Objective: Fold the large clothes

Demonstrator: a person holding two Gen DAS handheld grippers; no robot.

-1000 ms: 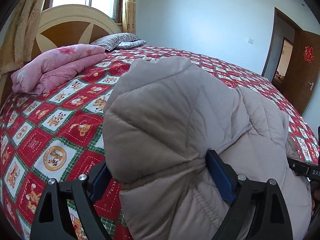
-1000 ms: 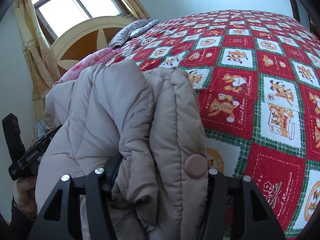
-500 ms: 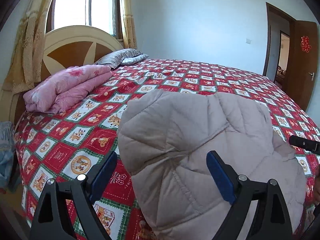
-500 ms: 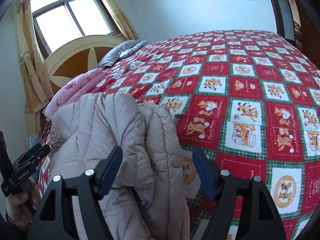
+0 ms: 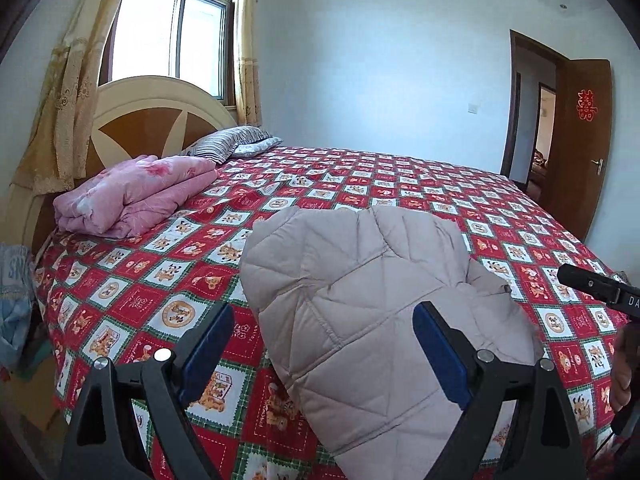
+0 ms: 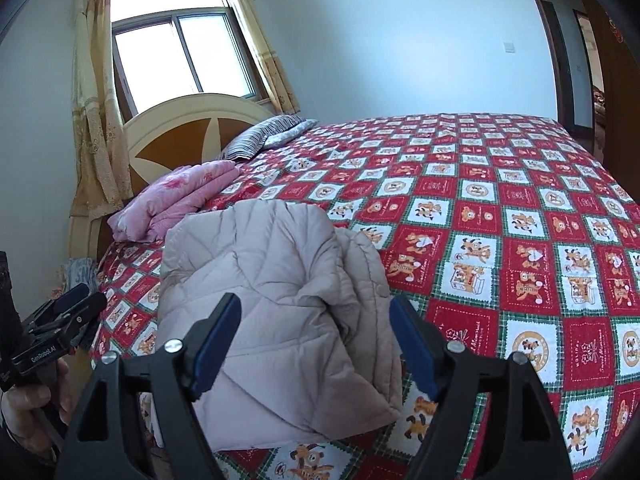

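A beige quilted puffer jacket (image 5: 360,304) lies folded in a bundle on the near edge of the bed; it also shows in the right wrist view (image 6: 276,296). My left gripper (image 5: 324,352) is open and empty, pulled back from the jacket, its blue pads either side of it. My right gripper (image 6: 316,340) is open and empty too, held back from the jacket's near edge. The other gripper shows at the edge of each view: the left one (image 6: 60,320), the right one (image 5: 600,288).
The bed has a red, white and green checked cover (image 5: 400,184) with cartoon prints. A folded pink quilt (image 5: 136,196) and a striped pillow (image 5: 228,144) lie by the headboard (image 5: 152,120). A window and curtains stand behind. An open brown door (image 5: 580,140) is at the right.
Both grippers have opened and let go of the jacket, then drawn back from it. The jacket now rests folded on the bed.
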